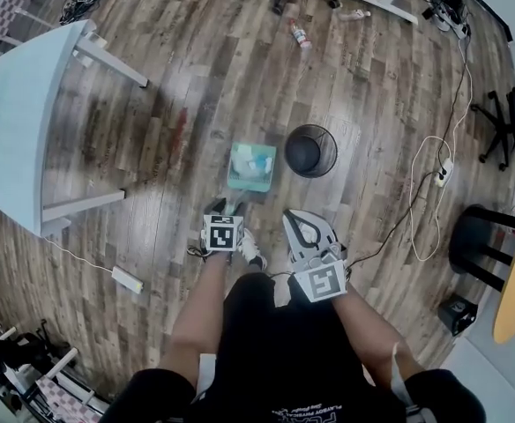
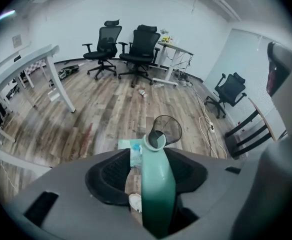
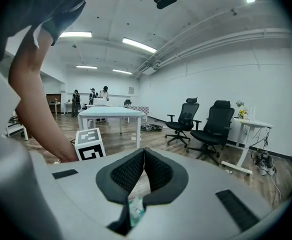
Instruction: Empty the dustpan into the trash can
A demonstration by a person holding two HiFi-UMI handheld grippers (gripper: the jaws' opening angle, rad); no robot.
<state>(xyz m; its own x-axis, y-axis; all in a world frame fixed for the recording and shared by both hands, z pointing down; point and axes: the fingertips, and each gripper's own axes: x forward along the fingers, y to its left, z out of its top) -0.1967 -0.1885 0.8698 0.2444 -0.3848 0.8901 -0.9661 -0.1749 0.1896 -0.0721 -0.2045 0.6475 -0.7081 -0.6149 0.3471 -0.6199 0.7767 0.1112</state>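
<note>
The teal dustpan (image 1: 251,167) lies on the wood floor with pale debris in it. Just to its right stands the black mesh trash can (image 1: 310,151). My left gripper (image 1: 227,210) reaches down at the dustpan's handle. In the left gripper view the teal handle (image 2: 158,184) runs up between the jaws and lies against the right pad. Floor shows between it and the left pad, so my left gripper (image 2: 148,156) is open. The dustpan (image 2: 132,151) and trash can (image 2: 168,129) show just beyond. My right gripper (image 1: 297,223) (image 3: 144,153) hovers beside it, shut and empty.
A white table (image 1: 19,122) stands at the left. Office chairs (image 2: 136,51) and a desk line the far side, with a bottle (image 1: 300,33) on the floor. Cables and a power strip (image 1: 443,173) lie at the right, near a black stool (image 1: 476,236). Another strip (image 1: 127,278) lies at the left.
</note>
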